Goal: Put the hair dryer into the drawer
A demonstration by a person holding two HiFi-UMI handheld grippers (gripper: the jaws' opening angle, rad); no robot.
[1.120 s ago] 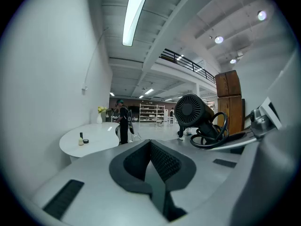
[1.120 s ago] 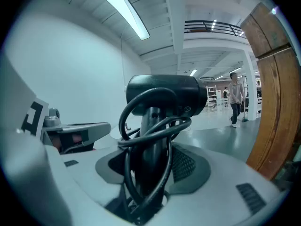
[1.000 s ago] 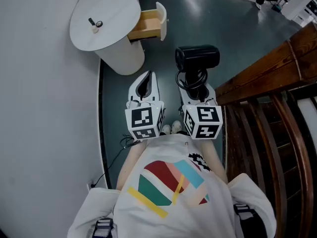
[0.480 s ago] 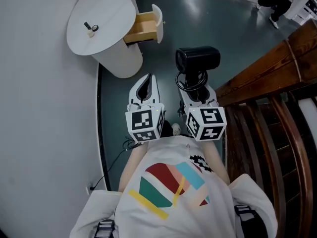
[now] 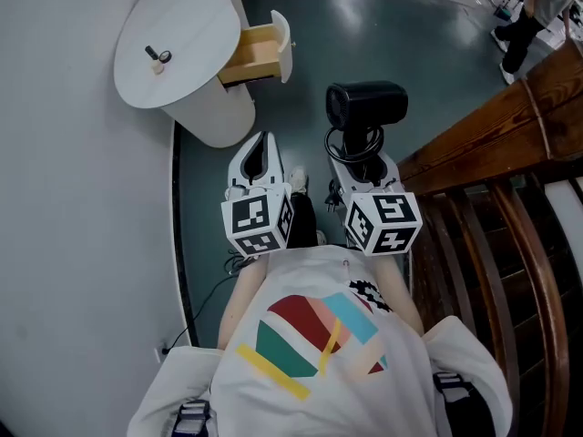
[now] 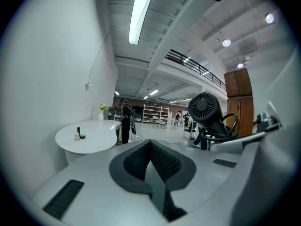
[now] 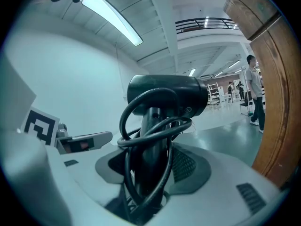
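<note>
In the head view the right gripper point(image 5: 362, 153) sits right of centre, its jaws pinching the handle of the black hair dryer point(image 5: 366, 105). The dryer stands up out of the jaws, with its barrel above them towards the top of the frame and its black cord point(image 5: 357, 146) looped round the handle. The right gripper view shows the same grip close up: the handle stands between the two dark pads point(image 7: 188, 166), the cord point(image 7: 155, 131) coils round it in several turns, and the barrel point(image 7: 164, 98) lies across the middle of the frame. The left gripper point(image 5: 261, 148) is just left of it, at about the same height in the frame. Its jaws are pressed together at the tips and carry nothing, as the left gripper view point(image 6: 150, 145) confirms. At the upper left stands a round white cabinet point(image 5: 173, 48) against the white wall, with two small items point(image 5: 157, 56) on its top. Its wooden drawer point(image 5: 255, 51) is pulled out to the right, well apart from the dryer, with dark green floor point(image 5: 401, 35) between them. A brown wooden railing point(image 5: 492, 135) runs down the right side. In the right gripper view a person point(image 7: 256, 95) stands far off at the right edge.
</note>
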